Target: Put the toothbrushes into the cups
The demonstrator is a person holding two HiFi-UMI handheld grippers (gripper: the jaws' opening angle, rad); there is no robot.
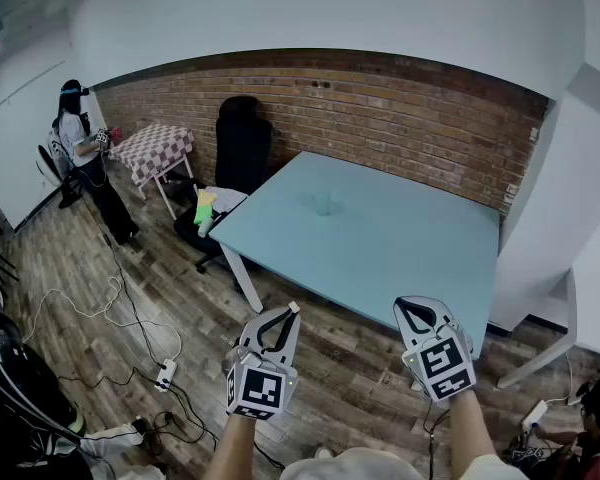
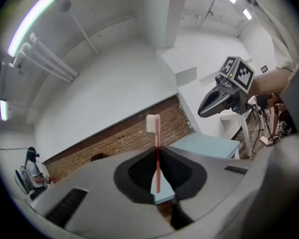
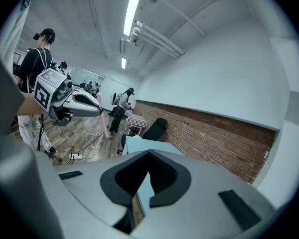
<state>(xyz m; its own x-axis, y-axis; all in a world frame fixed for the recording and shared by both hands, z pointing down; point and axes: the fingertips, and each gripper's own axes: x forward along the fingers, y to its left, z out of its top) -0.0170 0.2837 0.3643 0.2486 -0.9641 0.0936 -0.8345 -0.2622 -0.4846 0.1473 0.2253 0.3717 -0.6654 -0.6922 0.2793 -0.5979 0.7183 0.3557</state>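
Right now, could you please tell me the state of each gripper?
Left gripper: shut on the pink toothbrush.
Right gripper: shut, empty.

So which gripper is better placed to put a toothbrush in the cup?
Left: the left gripper grips a pink toothbrush, while the right gripper is shut on nothing. The cup stands ahead.

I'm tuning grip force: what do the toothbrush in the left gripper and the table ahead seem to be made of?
The toothbrush: probably plastic, a slim smooth pink handle with a pale bristle head. The table: smooth matt light-blue top, likely painted or laminated board; its legs look white, perhaps painted metal.
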